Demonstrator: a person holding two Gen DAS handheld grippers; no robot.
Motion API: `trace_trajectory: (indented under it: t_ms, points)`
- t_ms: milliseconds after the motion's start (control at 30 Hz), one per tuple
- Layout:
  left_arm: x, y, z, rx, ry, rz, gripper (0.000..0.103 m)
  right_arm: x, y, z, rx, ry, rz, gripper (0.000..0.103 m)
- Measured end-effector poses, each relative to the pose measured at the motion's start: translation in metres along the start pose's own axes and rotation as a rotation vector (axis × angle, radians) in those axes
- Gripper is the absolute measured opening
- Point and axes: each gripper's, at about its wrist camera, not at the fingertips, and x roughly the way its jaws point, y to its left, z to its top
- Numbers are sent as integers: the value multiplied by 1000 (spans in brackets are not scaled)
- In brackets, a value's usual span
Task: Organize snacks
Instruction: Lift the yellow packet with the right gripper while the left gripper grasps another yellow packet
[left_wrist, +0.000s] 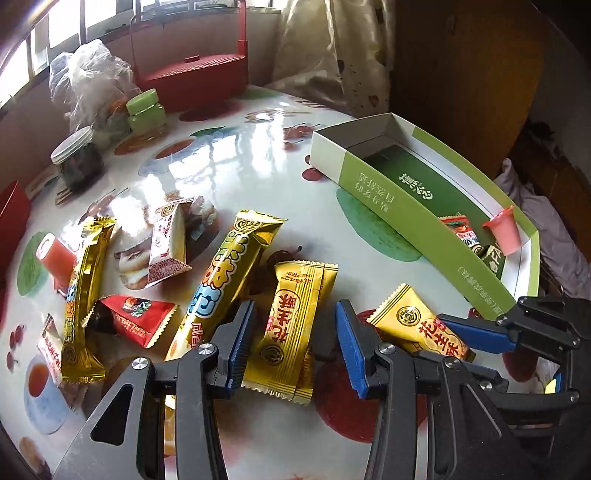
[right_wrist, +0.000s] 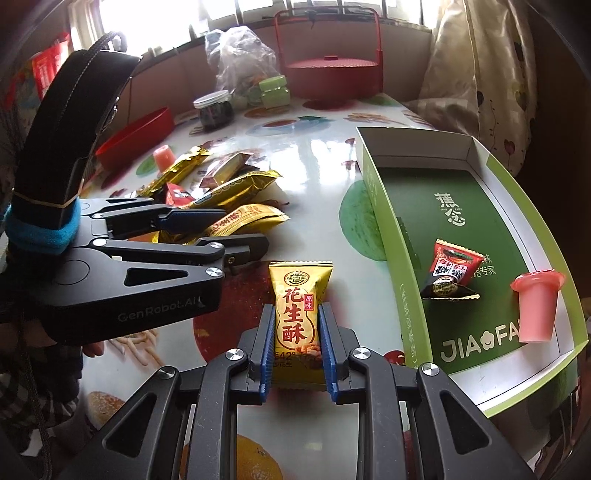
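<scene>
My right gripper (right_wrist: 296, 310) is shut on a gold peanut-crisp packet (right_wrist: 297, 314), low over the table just left of the green-and-white box (right_wrist: 384, 236). The box holds a red-and-black candy (right_wrist: 452, 273) and a pink jelly cup (right_wrist: 537, 306). My left gripper (left_wrist: 295, 314) straddles another gold packet (left_wrist: 291, 332) lying flat; its left pad is at the packet's edge, and a gap shows at the right pad. More snacks lie to its left: a long gold bar (left_wrist: 225, 280), a red triangular packet (left_wrist: 136, 317), a white-and-red packet (left_wrist: 168, 243). The right gripper (left_wrist: 454, 339) and its packet (left_wrist: 417, 325) show at the lower right.
At the back of the fruit-print table stand a red basket (left_wrist: 192, 77), a clear plastic bag (left_wrist: 88, 77), a green jar (left_wrist: 146, 110) and a white-lidded jar (left_wrist: 79, 158). A red dish (right_wrist: 136, 136) sits at the left. The box lies near the table's right edge.
</scene>
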Motion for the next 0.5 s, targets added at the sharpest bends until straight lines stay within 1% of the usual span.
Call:
trace_trajectory:
  t_ms: [100,133,167,233,500]
  points:
    - [0,1,-1,-11,-4,1,45,0,0,0,0,0,1,22]
    - [0,1,-1,-11,-5,4,42,0,0,0,-1,0,1,22]
    - [0,1,-1,-12,-8,10,35,0,0,0,-2,1,1,22]
    - [-1,1,-2,-17,-10,11,27,0,0,0,-1,0,1,22]
    - [-5,1,-6,-41,-17,6,25,-1,0,1,4,-4,-2,22]
